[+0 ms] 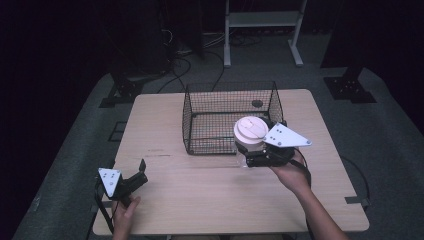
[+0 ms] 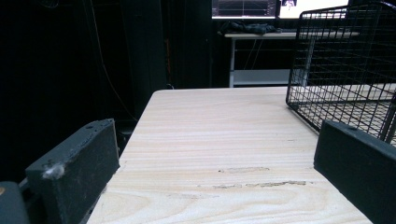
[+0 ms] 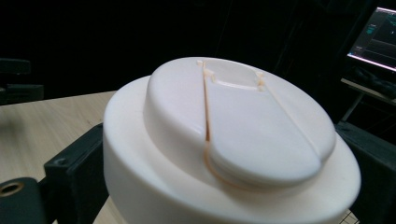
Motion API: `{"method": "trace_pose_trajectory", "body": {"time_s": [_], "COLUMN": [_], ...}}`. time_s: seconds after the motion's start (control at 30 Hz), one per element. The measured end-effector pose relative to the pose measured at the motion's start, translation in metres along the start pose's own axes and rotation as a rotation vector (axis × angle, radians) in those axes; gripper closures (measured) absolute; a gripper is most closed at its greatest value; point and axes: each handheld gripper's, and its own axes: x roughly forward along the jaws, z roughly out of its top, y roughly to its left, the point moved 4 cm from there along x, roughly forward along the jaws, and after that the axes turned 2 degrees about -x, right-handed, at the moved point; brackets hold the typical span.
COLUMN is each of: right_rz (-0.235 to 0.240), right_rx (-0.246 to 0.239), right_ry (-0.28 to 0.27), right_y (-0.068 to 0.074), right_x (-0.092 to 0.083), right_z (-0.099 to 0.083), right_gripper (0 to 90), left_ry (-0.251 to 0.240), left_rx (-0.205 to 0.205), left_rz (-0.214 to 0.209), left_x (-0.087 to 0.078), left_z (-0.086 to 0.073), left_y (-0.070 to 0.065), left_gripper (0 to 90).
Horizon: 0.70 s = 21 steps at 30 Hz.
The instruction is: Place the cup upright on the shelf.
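Note:
A jar with a cream flip-top lid (image 1: 250, 131) sits between the jaws of my right gripper (image 1: 248, 155), which is shut on it. It is at the front right corner of the black wire basket (image 1: 227, 86). In the right gripper view the lid (image 3: 233, 140) looms large, with one black finger (image 3: 74, 172) pressed against each side. My left gripper (image 1: 142, 172) rests low at the table's front left, open, with nothing between its jaws (image 2: 215, 172). Whether the jar is lifted off the table I cannot tell.
The wooden table (image 1: 200, 200) has bare surface in front of and left of the basket (image 2: 345, 70). Beyond the table's far edge stand a white metal frame (image 1: 262, 20), cables and dark stands on the floor.

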Motion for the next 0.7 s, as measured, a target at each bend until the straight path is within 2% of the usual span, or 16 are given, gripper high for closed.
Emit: {"method": "trace_pose_trajectory", "body": {"time_s": [0.1,0.3,0.7], "right_rz": [-0.002,-0.01,0.003], "right_rx": [0.007,-0.02,-0.042], "right_ry": [-0.006,0.0,-0.004], "right_y": [-0.004,-0.008,-0.015], "right_x": [0.0,0.002,0.012], "right_z": [0.005,0.014,0.034], "right_gripper": [3.9,3.9,4.0], "left_ry": [-0.001,-0.004,-0.002], "left_rx": [0.0,-0.006,-0.004], "left_rz": [-0.001,-0.001,-0.002], "left_x": [0.0,0.0,0.0], "left_z": [0.0,0.0,0.0], "left_y": [0.0,0.0,0.0], "left_gripper": [0.0,0.0,0.0]}}
